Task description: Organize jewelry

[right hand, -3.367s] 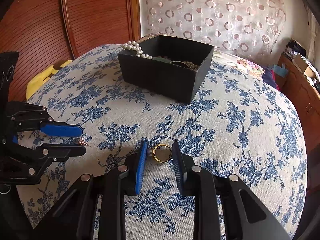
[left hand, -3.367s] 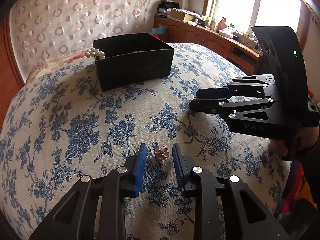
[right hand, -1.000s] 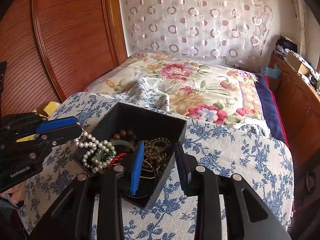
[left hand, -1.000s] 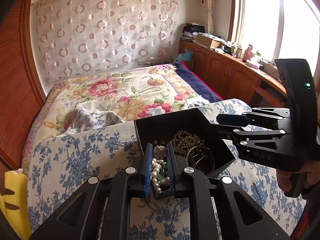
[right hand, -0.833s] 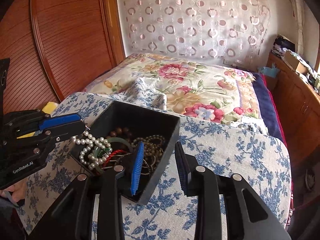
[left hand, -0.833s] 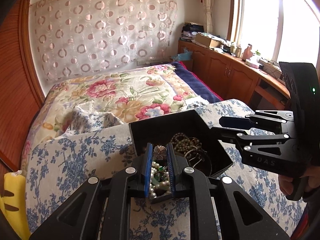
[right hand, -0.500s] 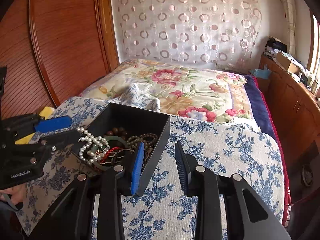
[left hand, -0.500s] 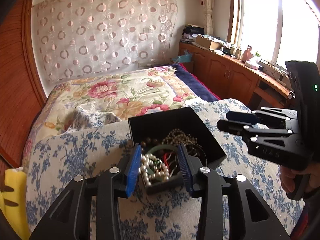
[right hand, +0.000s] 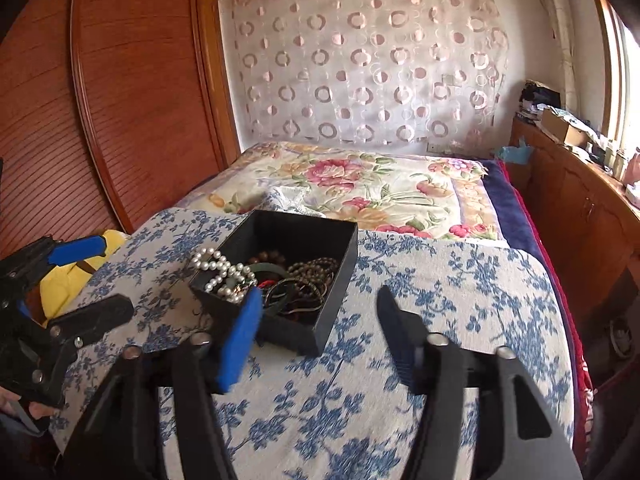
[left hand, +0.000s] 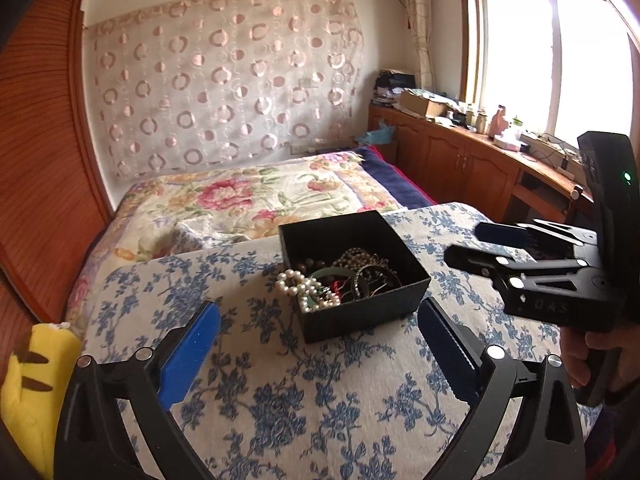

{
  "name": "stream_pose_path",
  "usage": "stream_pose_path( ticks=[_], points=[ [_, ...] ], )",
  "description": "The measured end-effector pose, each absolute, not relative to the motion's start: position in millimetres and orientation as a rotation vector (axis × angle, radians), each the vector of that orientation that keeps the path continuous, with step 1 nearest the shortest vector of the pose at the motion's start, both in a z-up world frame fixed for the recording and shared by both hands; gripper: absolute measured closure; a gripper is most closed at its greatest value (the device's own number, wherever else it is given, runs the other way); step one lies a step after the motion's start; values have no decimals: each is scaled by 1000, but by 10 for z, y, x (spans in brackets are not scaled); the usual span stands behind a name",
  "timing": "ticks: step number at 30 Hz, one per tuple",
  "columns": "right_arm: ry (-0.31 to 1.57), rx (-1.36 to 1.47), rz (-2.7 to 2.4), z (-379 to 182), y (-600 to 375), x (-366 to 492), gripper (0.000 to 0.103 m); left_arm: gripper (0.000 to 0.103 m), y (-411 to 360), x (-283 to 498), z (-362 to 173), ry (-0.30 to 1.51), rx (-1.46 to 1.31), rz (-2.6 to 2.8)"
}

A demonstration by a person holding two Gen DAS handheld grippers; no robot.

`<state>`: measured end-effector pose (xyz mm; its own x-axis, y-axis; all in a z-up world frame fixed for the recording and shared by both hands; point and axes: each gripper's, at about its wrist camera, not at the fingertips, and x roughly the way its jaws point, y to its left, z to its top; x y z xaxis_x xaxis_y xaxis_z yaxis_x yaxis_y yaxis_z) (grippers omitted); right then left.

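A black open box (left hand: 360, 308) stands on the blue-flowered bedcover (left hand: 280, 400), filled with bead strings and bangles. A white pearl necklace (left hand: 298, 282) hangs over its near left corner. My left gripper (left hand: 318, 312) is drawn back from the box, its jaws opening wide with nothing between the blue pads. In the right wrist view the box (right hand: 296, 332) and the pearl necklace (right hand: 218, 266) lie just beyond my right gripper (right hand: 318, 298), whose jaws are also opening and hold nothing. Each gripper shows in the other's view: the right gripper (left hand: 466, 242), the left gripper (right hand: 114, 276).
A yellow plush toy (left hand: 28, 372) lies at the bed's left edge beside the wooden panel wall (right hand: 120, 100). A flowered quilt (left hand: 248, 200) covers the bed beyond the box. Wooden cabinets (left hand: 460, 160) with clutter run under the window on the right.
Both grippers have pulled back from over the box and opened. The small flower-shaped piece that the left pads held is no longer between them.
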<state>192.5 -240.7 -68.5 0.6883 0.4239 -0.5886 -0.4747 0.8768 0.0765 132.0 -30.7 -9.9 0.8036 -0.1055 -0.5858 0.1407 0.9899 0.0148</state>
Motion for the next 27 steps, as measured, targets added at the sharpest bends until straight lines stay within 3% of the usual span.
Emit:
stream_pose_path(
  ticks=[5, 9, 27],
  points=[
    [586, -110, 452, -649, -2434, 1659, 9, 8, -282, 1199, -93, 636, 54, -102],
    [553, -89, 420, -556, -2530, 1456, 4, 8, -273, 1041, -49, 622, 51, -78],
    [457, -39, 343, -380, -2771, 756, 3, 8, -162, 535, 21, 582, 5, -18]
  ],
)
